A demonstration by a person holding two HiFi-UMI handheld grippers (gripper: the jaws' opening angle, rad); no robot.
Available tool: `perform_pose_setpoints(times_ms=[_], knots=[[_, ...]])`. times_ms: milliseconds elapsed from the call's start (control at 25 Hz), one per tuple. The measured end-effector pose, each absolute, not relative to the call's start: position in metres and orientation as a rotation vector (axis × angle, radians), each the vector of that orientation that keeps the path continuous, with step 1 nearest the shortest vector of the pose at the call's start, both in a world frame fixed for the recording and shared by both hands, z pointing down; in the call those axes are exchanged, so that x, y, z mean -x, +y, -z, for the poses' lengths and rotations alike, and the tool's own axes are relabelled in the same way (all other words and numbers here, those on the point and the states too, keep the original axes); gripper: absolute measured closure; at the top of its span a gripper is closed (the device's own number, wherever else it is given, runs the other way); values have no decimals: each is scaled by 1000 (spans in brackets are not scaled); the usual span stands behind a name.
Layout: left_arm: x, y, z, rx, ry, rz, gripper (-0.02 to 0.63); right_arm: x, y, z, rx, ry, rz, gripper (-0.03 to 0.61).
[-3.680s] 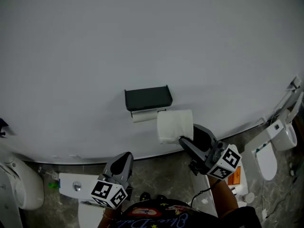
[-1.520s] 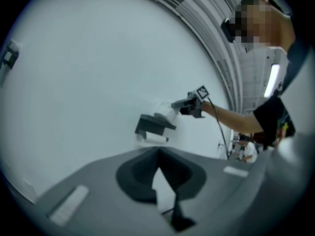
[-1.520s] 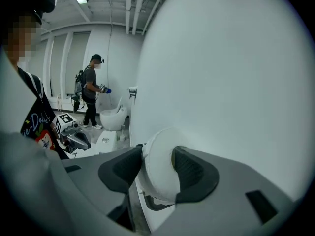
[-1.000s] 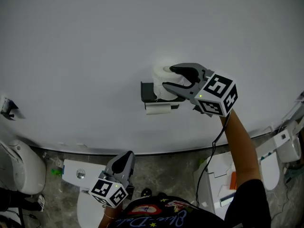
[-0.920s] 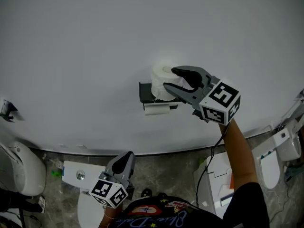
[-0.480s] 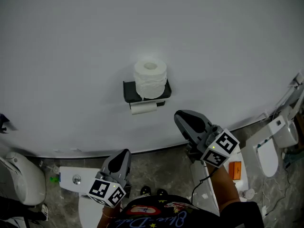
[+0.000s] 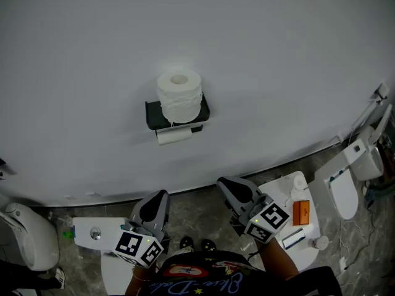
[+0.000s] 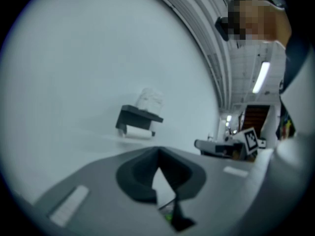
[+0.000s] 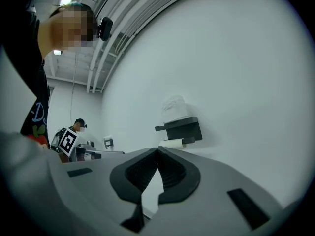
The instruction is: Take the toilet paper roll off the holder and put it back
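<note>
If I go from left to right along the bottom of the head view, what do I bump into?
In order: left white toilet → left gripper → right gripper → orange box → right white toilet.

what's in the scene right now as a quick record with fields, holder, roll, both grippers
fixture: black holder on the white wall, a second roll on its bar underneath
paper: toilet paper roll standing upright on top of the holder
left: left gripper jaws together, empty, low and apart from the holder
right: right gripper jaws together, empty, apart from the toilet paper roll
</note>
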State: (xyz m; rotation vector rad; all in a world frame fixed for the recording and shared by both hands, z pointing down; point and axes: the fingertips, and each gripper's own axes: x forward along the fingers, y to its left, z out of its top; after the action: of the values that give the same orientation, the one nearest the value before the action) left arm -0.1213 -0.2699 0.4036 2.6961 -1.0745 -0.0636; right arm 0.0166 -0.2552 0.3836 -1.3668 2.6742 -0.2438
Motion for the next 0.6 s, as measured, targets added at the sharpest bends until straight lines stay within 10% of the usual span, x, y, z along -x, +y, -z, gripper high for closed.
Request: perform_pose_setpoints(times_ms=[600], knots=[[125,-271,-406,-2687,-1086,51,615,-20,-246,-405,1358,2628,388,563]])
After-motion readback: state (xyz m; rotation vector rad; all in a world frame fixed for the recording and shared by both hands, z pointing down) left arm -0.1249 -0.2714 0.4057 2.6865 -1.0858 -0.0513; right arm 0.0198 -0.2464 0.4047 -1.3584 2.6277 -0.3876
